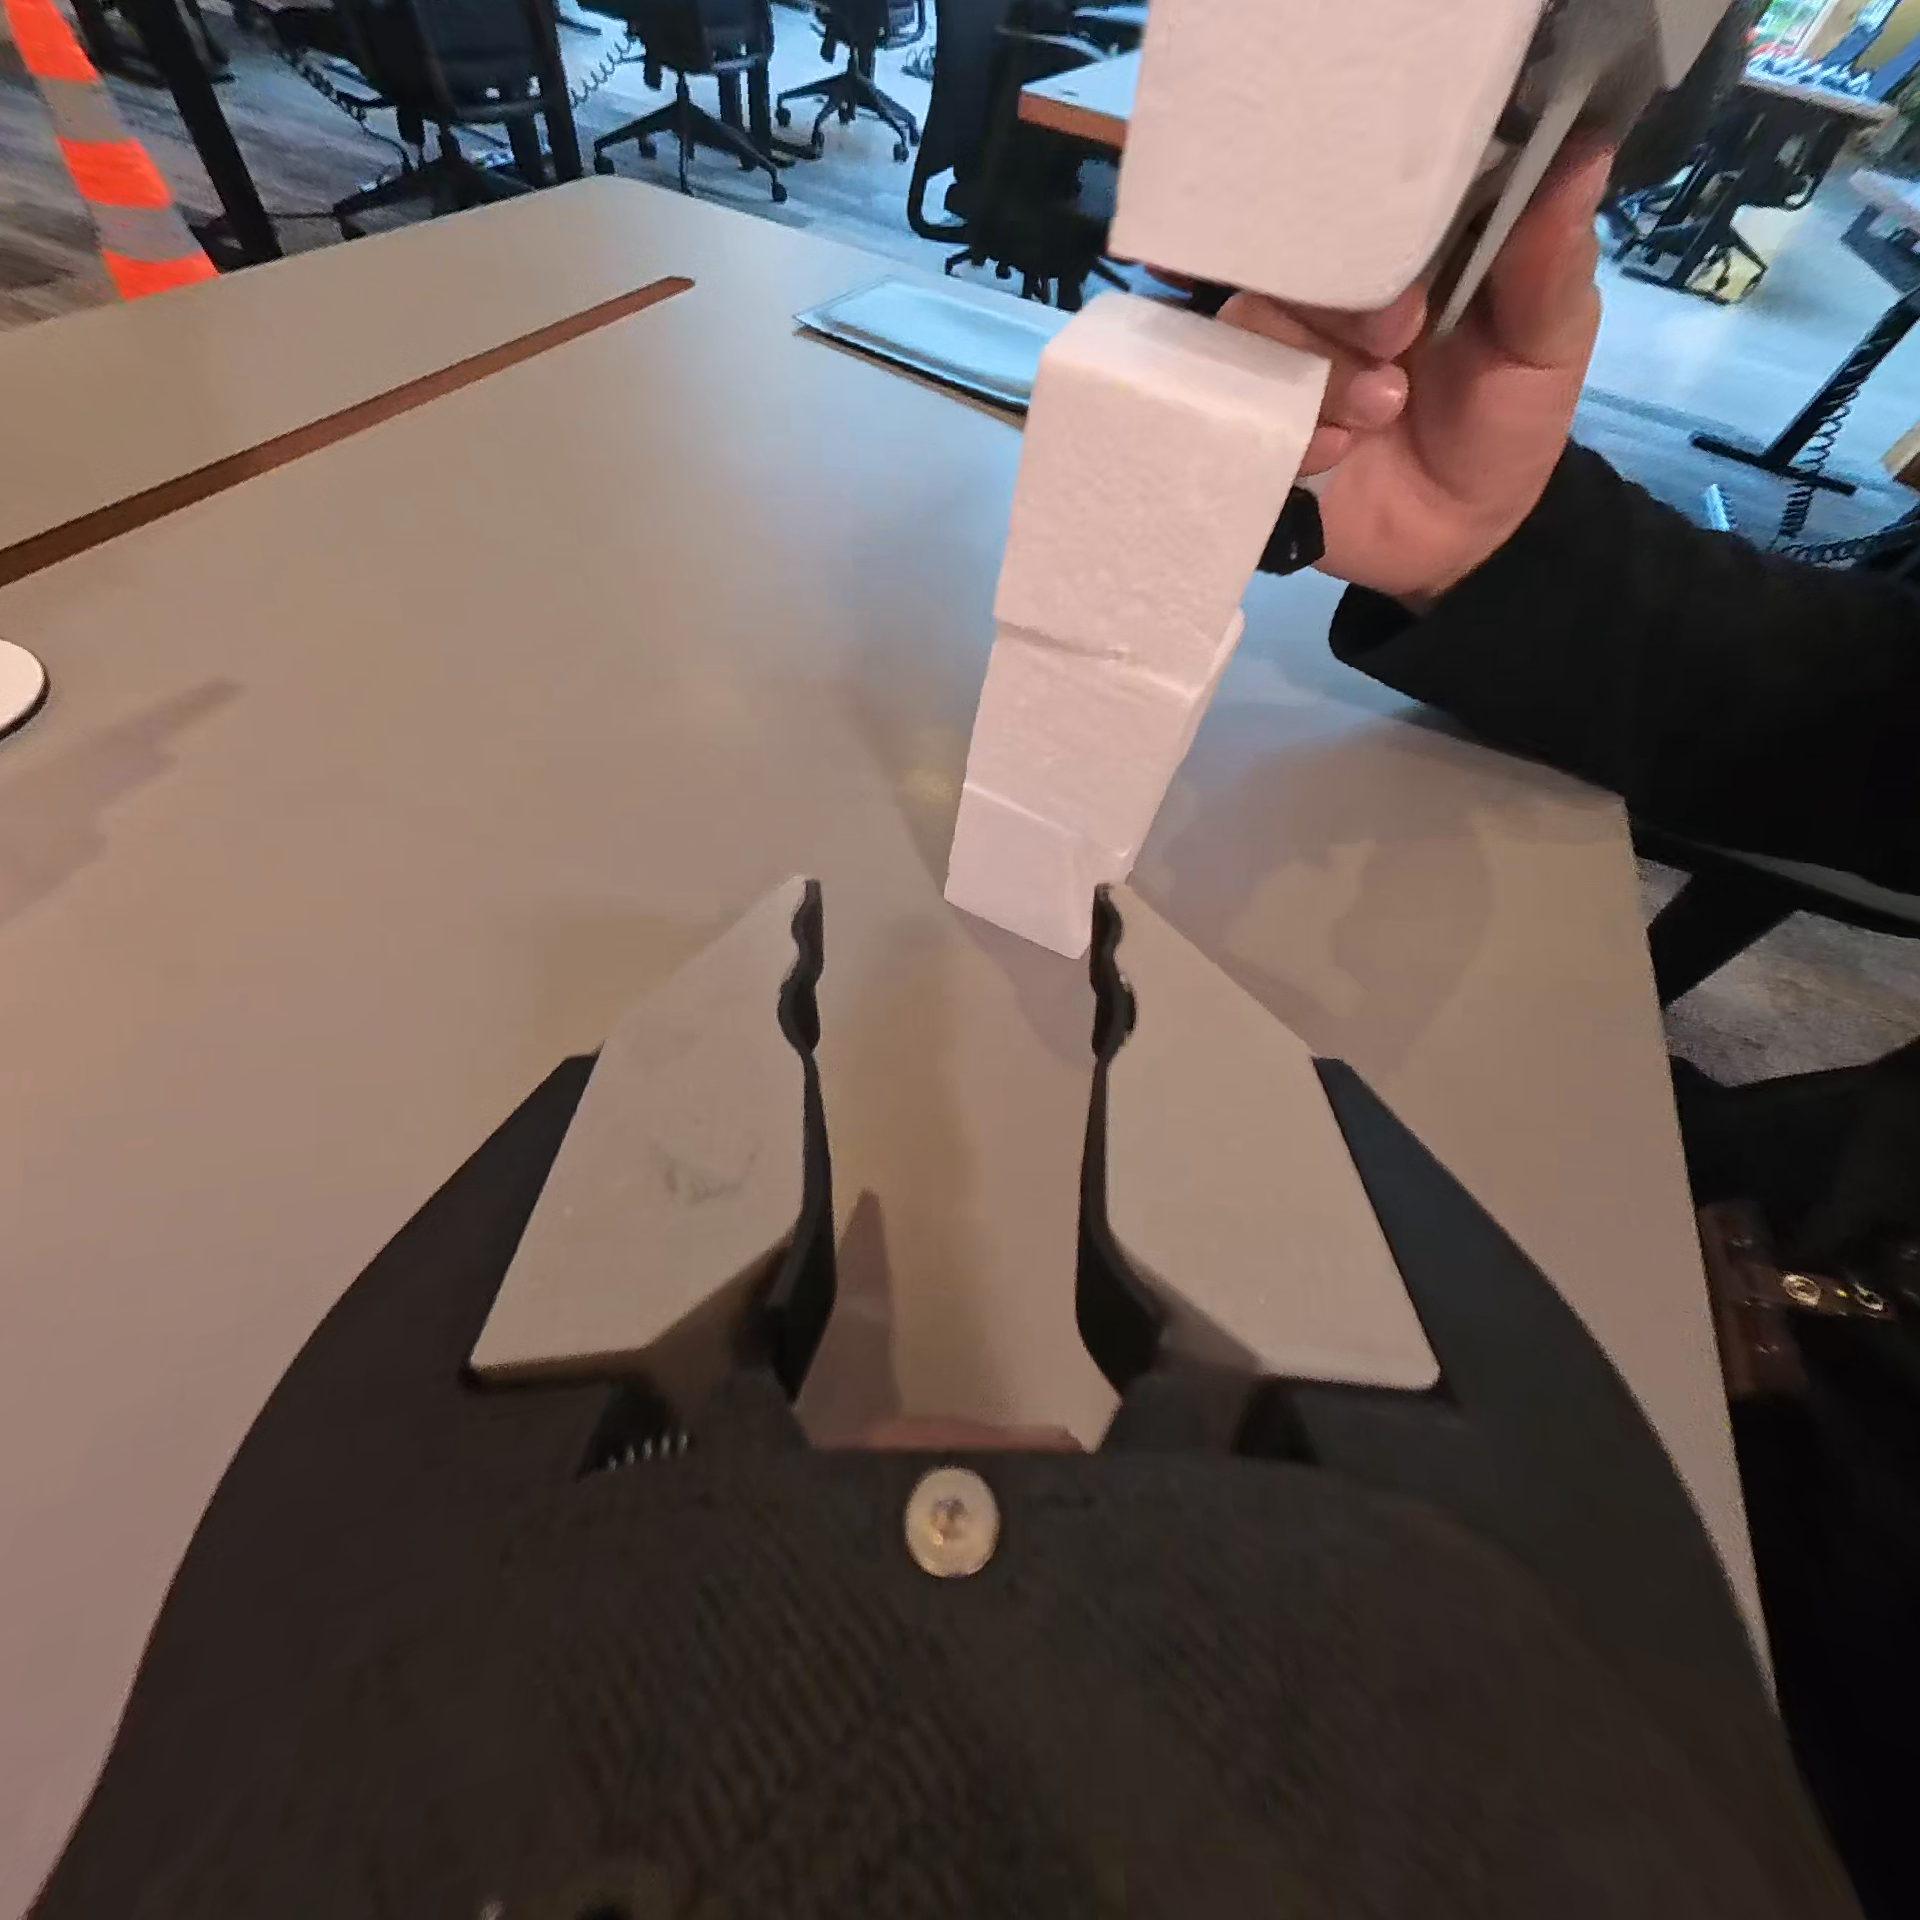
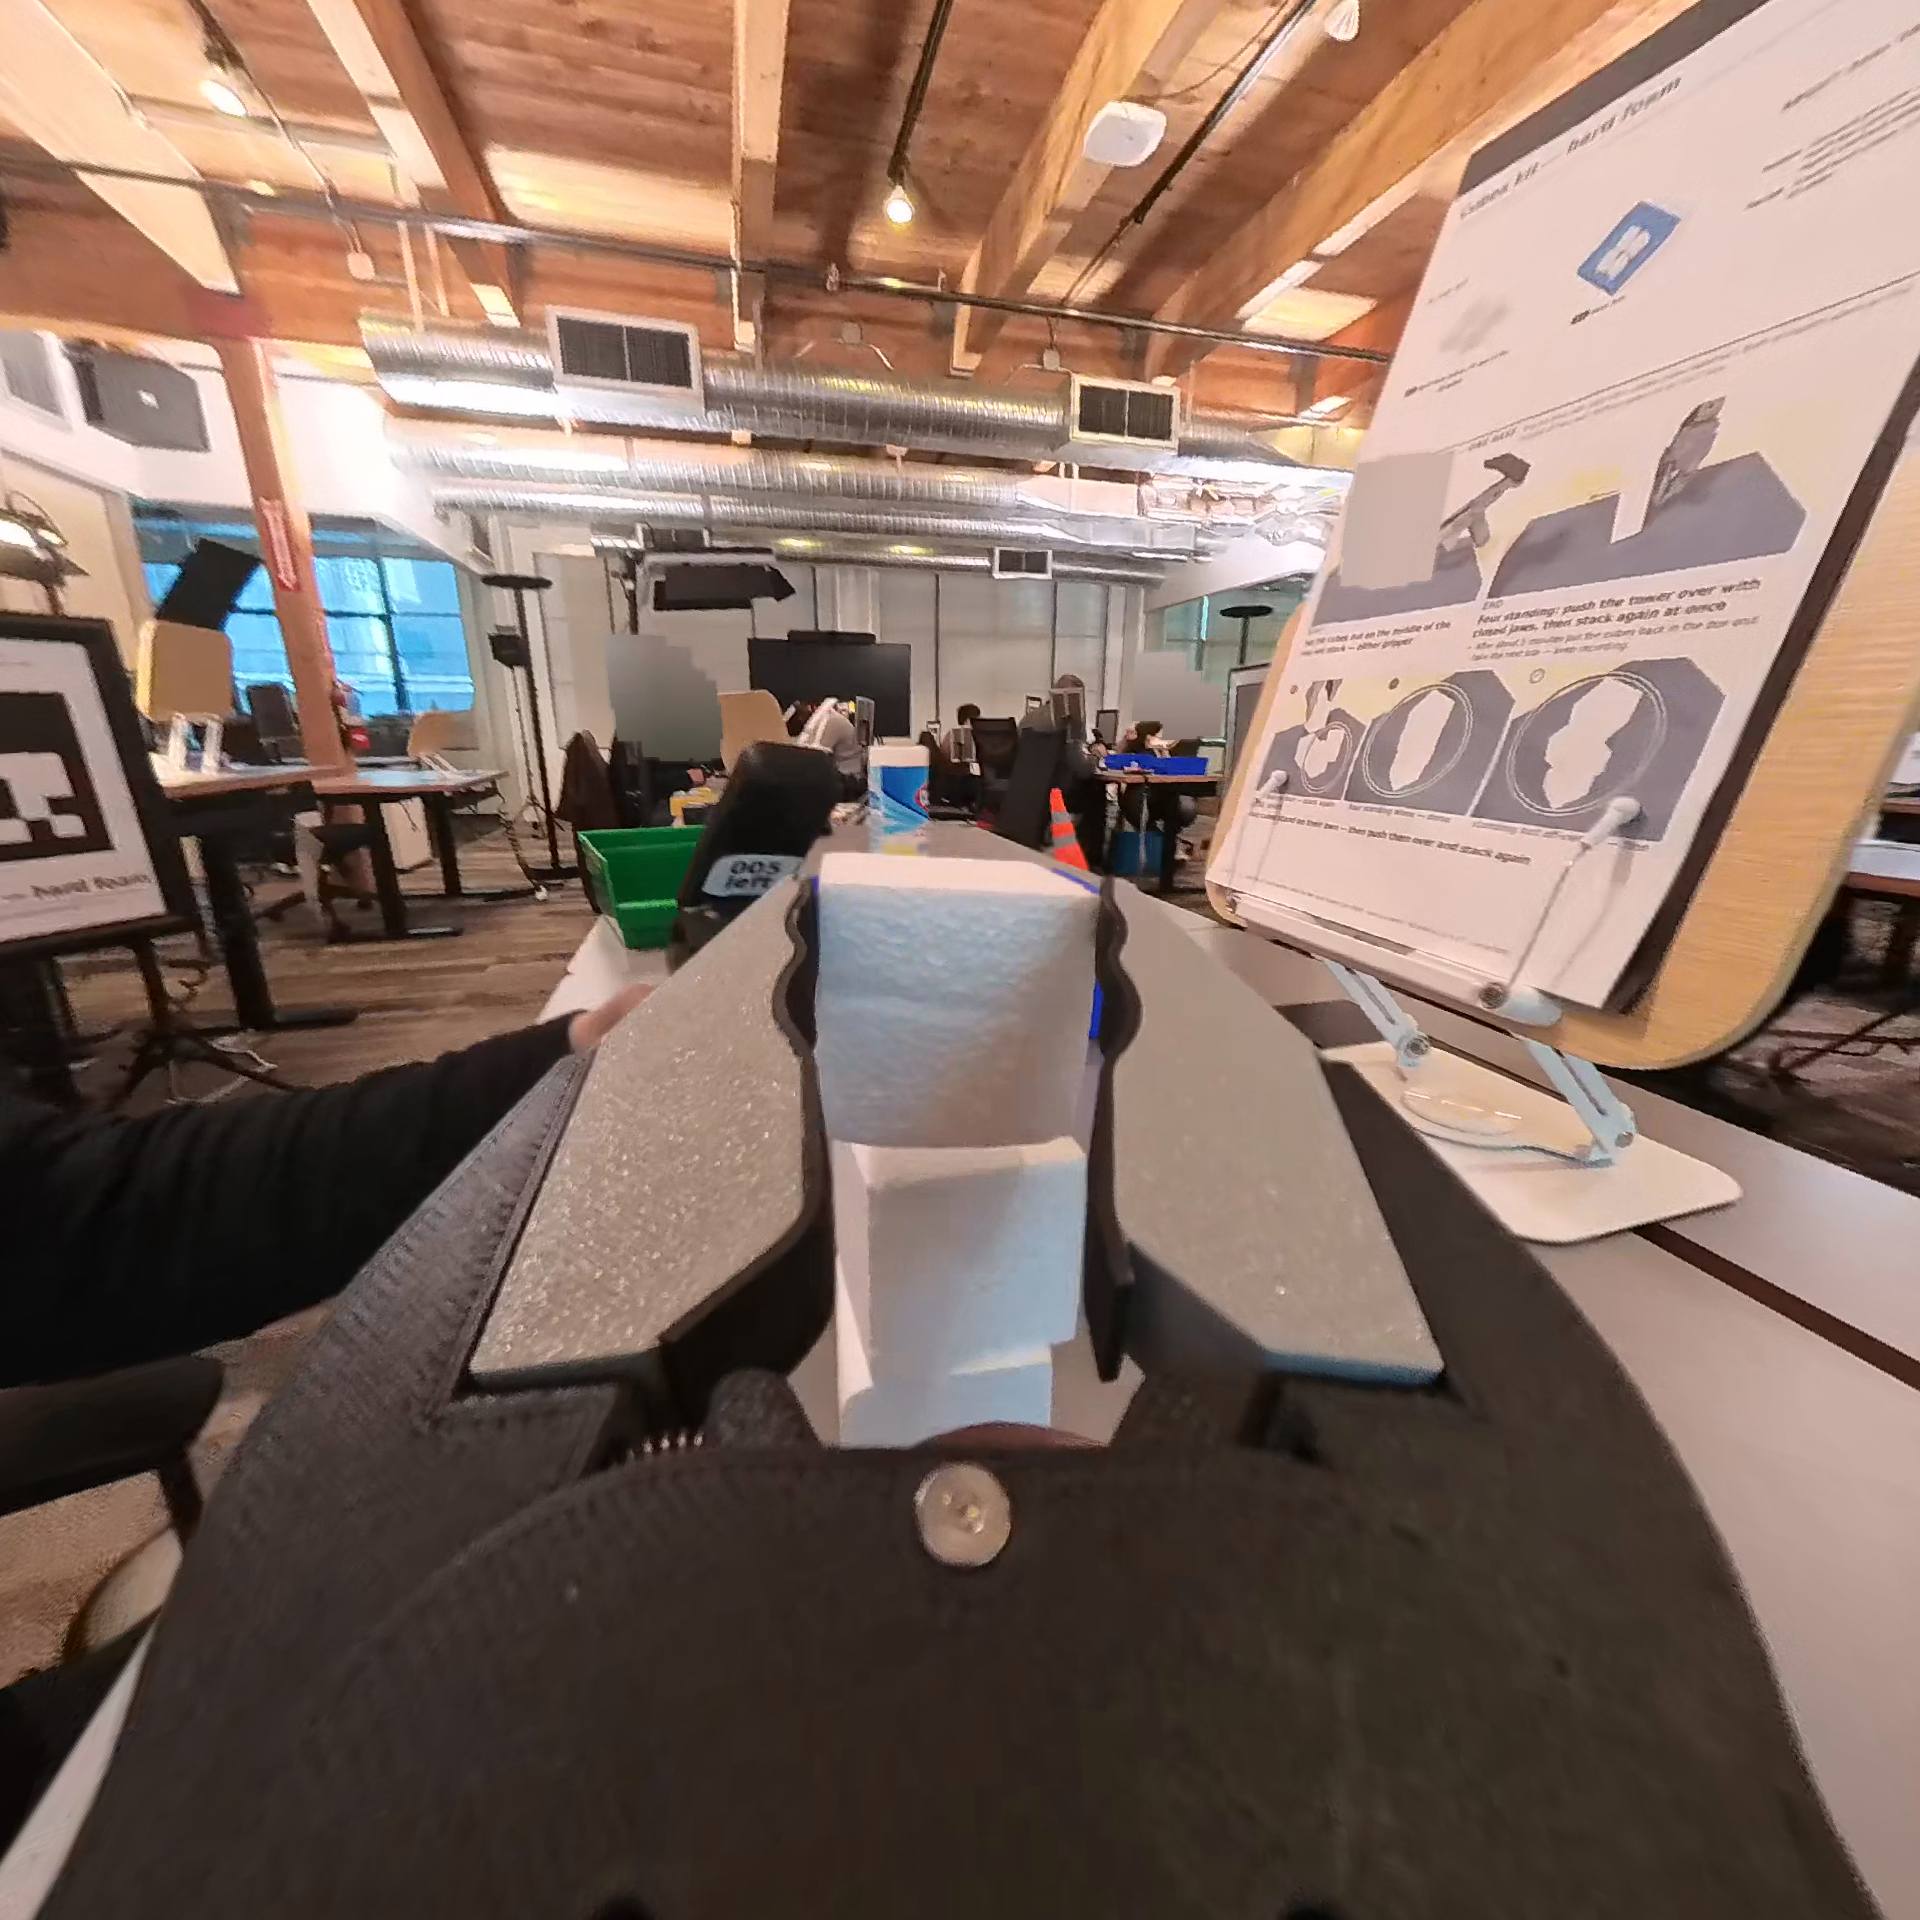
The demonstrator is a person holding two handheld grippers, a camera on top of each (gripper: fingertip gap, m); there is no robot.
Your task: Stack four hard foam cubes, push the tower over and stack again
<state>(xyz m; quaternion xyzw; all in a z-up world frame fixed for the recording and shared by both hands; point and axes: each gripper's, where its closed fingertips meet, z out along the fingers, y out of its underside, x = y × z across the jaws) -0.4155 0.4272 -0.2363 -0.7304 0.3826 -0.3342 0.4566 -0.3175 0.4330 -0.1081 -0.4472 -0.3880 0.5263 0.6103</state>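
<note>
A tower of three white foam cubes [image 1: 1101,665] stands on the grey table [image 1: 468,727], just beyond my left gripper [image 1: 951,925], which is open and empty with its right fingertip near the bottom cube. My right gripper [image 2: 951,935] is shut on a fourth white foam cube [image 2: 951,997] and holds it just above the tower's top cube [image 2: 966,1247]. In the left wrist view the held cube [image 1: 1309,135] hangs over the tower at the upper right, with a hand [image 1: 1455,416] behind it.
A document stand [image 2: 1558,582] with a printed sheet stands on the table at the right. A green bin [image 2: 634,883] and a wipes canister [image 2: 899,784] sit farther back. A black sleeve [image 1: 1662,675] lies over the table's right edge. Office chairs and desks stand beyond. The tips of one gripper are about 15 cm away from the tips of the other.
</note>
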